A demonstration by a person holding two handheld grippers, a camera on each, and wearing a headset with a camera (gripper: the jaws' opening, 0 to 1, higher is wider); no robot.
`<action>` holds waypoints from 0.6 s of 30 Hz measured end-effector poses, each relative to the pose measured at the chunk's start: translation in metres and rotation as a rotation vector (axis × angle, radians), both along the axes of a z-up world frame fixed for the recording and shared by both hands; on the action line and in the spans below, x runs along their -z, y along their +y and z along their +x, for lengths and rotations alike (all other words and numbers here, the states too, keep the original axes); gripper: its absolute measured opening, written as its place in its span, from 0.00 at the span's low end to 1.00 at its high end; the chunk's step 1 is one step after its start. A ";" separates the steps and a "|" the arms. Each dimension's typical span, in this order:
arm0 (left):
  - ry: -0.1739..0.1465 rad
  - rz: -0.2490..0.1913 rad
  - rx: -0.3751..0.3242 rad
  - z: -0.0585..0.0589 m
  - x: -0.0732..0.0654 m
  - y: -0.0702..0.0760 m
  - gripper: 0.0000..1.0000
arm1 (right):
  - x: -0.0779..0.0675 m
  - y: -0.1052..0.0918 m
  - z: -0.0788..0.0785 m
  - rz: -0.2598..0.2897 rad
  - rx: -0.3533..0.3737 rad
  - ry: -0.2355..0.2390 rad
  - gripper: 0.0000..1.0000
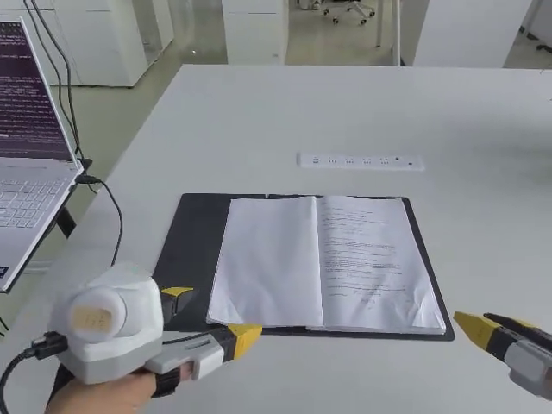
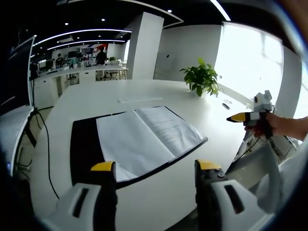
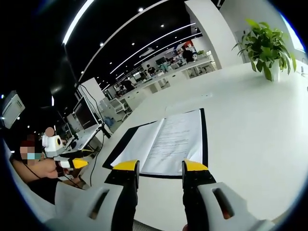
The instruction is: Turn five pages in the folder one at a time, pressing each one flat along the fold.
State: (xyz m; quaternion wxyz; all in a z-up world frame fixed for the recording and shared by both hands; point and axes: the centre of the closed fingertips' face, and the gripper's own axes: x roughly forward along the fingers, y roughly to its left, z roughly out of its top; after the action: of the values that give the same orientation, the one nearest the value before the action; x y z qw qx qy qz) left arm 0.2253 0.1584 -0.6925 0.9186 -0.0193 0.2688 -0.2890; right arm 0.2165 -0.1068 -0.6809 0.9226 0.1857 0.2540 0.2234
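White surface (image 1: 259, 112) in an open-plan office, with a laptop (image 1: 26, 172) far off to the left of the left fingers and a power strip (image 1: 360, 161) beyond the work. The black folder (image 1: 194, 250) lies open and flat, ahead of both pairs of fingers and between them. The left gripper (image 2: 155, 166) is by its near left corner and the right gripper (image 3: 160, 165) is off its near right corner. A blank leaf (image 1: 263, 259) lies on the side nearer the left fingers, a printed page (image 1: 366, 259) lies on the side nearer the right fingers, and the fold (image 1: 316, 259) runs away from both. Each gripper's fingers stand apart and hold nothing, and neither pair touches paper.

Probable hazards:
- The sheets lie stacked with their edges flush, so fingers closing on the printed page's outer edge may lift two leaves at once, which would spoil the count.
- A hard pinch may crease or tear the corner.
- The cover may slide on the smooth surface unless the other fingers steady it.
- A turned leaf may spring back if the press falls away from the fold.
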 end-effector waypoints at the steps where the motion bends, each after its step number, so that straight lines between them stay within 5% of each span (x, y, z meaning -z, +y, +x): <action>1: 0.003 0.001 0.008 0.003 0.002 -0.006 0.65 | 0.001 0.001 0.001 0.000 -0.002 0.001 0.34; 8: 0.005 0.013 0.098 0.027 0.017 -0.061 0.64 | 0.010 0.002 0.008 -0.002 -0.016 0.014 0.33; 18: 0.011 0.022 0.172 0.052 0.037 -0.121 0.64 | 0.030 0.000 0.015 -0.027 -0.036 0.037 0.33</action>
State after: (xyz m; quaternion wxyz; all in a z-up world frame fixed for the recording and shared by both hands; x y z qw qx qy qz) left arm 0.2775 0.0372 -0.7298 0.8891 0.0125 0.2777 -0.3636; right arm 0.2317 -0.1070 -0.7106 0.9158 0.1729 0.2773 0.2333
